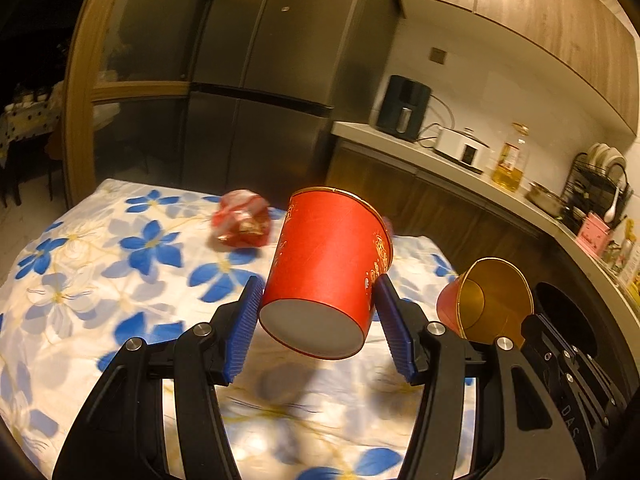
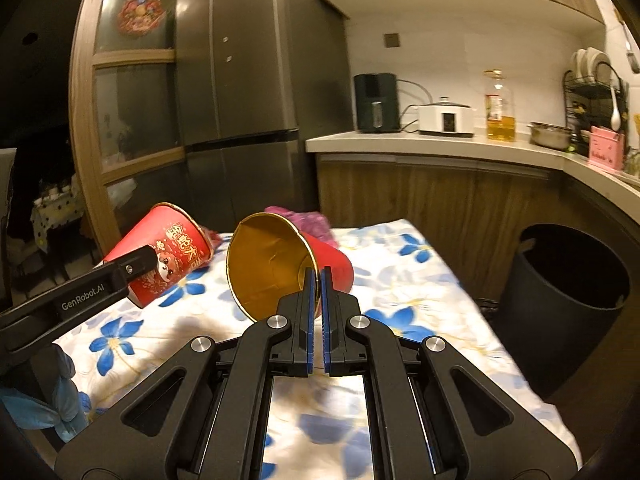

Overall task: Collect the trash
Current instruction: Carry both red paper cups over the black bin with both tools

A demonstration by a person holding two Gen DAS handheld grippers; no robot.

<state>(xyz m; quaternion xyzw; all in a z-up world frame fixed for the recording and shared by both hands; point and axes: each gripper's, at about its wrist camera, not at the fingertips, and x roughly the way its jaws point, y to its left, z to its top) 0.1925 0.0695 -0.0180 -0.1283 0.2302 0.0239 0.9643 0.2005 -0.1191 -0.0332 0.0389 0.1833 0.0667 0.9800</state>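
Observation:
A red paper cup (image 1: pixel 328 252) hangs tilted above the flowered tablecloth (image 1: pixel 100 272), its grey base towards the camera. My left gripper (image 1: pixel 318 280) is shut on its sides with both blue pads pressing. A second red cup with a gold inside (image 2: pixel 272 264) lies on its side in the air, mouth towards the camera. My right gripper (image 2: pixel 317 272) is shut on its wall at the rim. The right wrist view shows the first cup (image 2: pixel 168 252) at the left with a left finger (image 2: pixel 132 268) across it. In the left wrist view the gold-lined cup (image 1: pixel 492 296) shows at right.
A crumpled red wrapper (image 1: pixel 242 220) and a purple one (image 2: pixel 308 220) lie at the table's far end. A dark round bin (image 2: pixel 568 300) stands on the floor right of the table. Behind are a fridge (image 2: pixel 248 80) and a counter (image 2: pixel 440 142) with appliances. A blue-gloved hand (image 2: pixel 52 400) holds the left gripper.

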